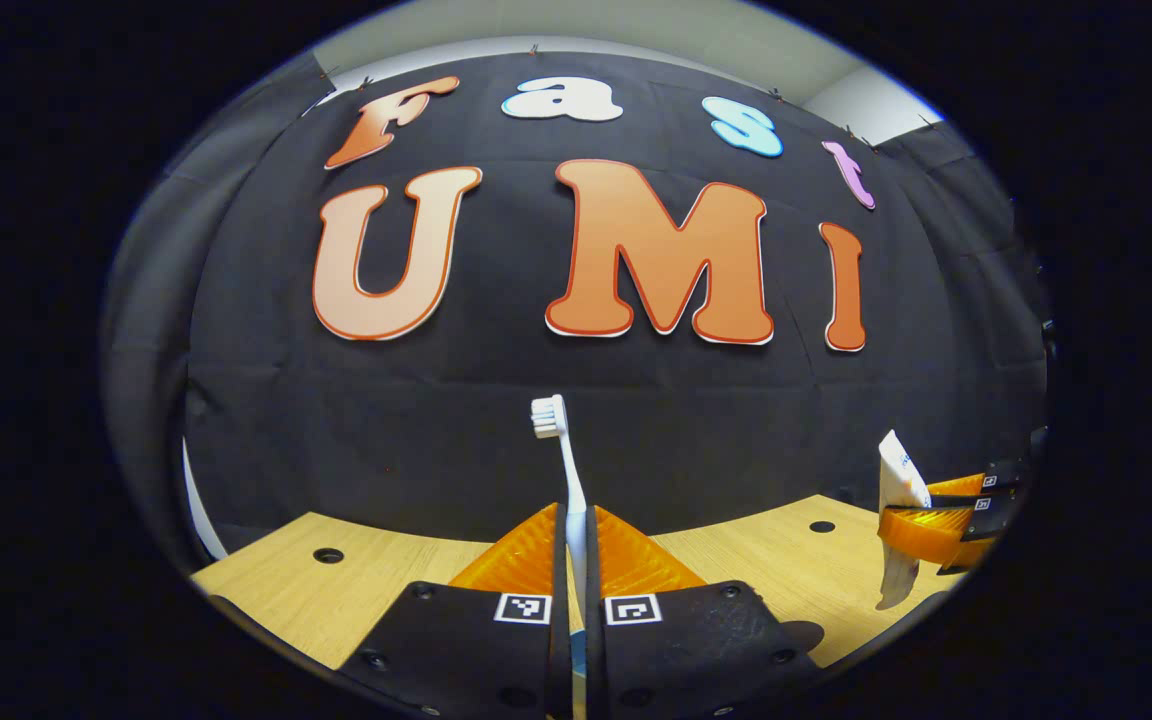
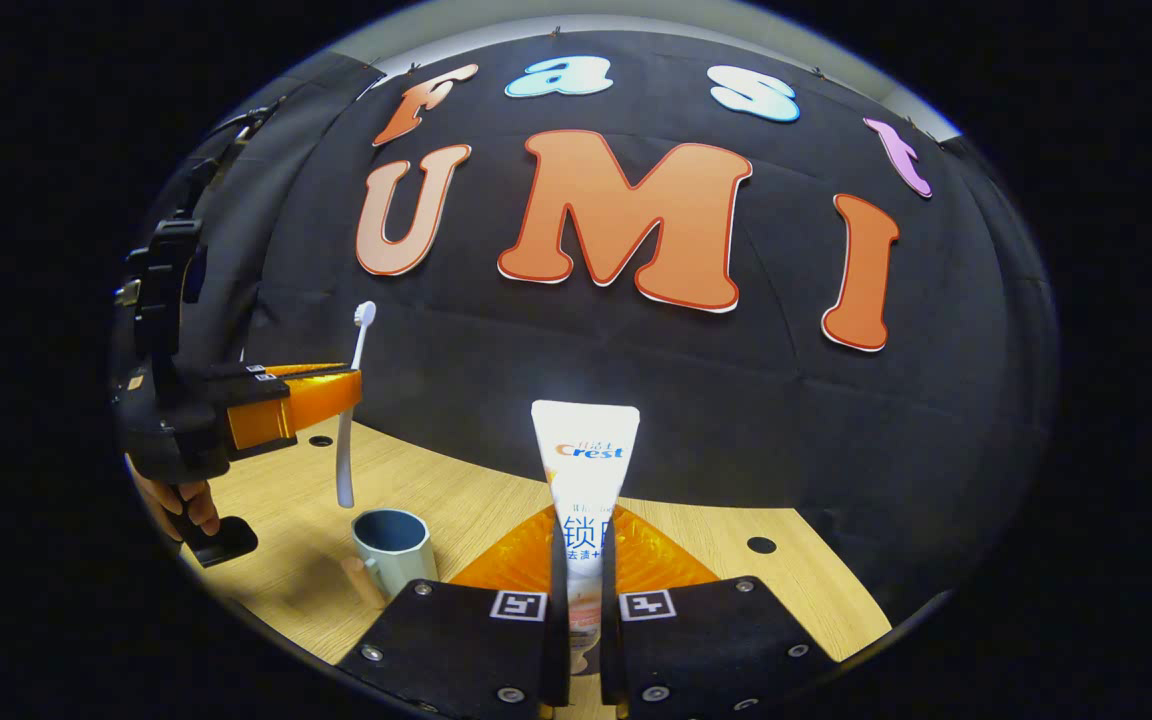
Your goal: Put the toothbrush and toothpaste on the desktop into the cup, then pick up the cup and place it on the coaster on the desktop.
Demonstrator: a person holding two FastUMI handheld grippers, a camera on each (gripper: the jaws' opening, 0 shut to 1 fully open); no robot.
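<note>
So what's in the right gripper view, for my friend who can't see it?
The right gripper holds a toothpaste tube upright, both fingers pressing it. Off to the side, the left gripper holds a toothbrush above a cup on the wooden desktop.

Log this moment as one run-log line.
left gripper: shut on toothbrush, upright | right gripper: shut on toothpaste, upright | cup: on desktop, nothing inside
</note>
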